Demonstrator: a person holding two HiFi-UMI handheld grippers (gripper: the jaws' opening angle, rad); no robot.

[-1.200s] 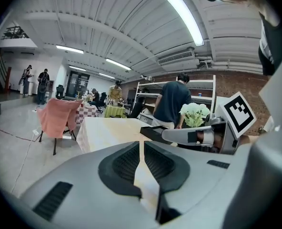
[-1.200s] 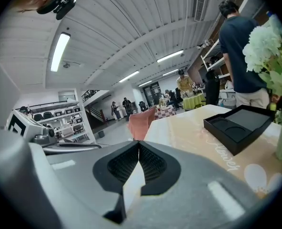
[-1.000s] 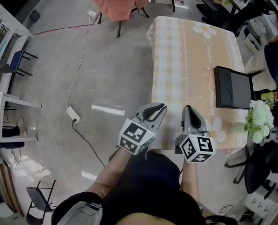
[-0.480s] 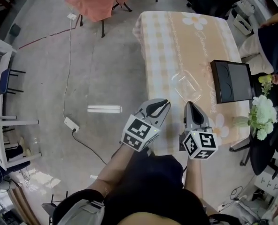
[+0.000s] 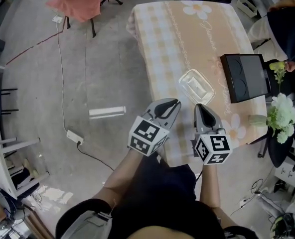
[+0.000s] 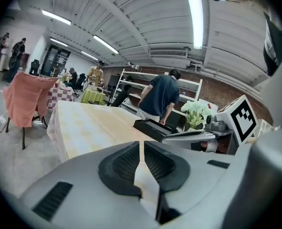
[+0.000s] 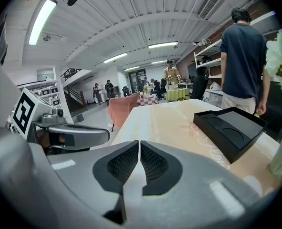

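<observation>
The left claw (image 5: pixel 173 103) and right claw (image 5: pixel 200 107) were clenched, empty — the clear container (image 5: pixel 196 86) lay on the worktop (image 5: pixel 171 39) just ahead of the right claw, apart.

The left gripper (image 5: pixel 173 103) and right gripper (image 5: pixel 199 107) are moulded in grey, lined with black ribbed pads (image 6: pixel 125 162) and capped by white cubes (image 5: pixel 148 136) bearing black square markers; dark clothing (image 5: pixel 155 195) is worn.

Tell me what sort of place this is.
Probably a large open workshop or studio hall, not a home: bare concrete floor, ribbed ceiling with a long strip light, white metal shelving, and a cloth-covered table standing in the open.
</observation>
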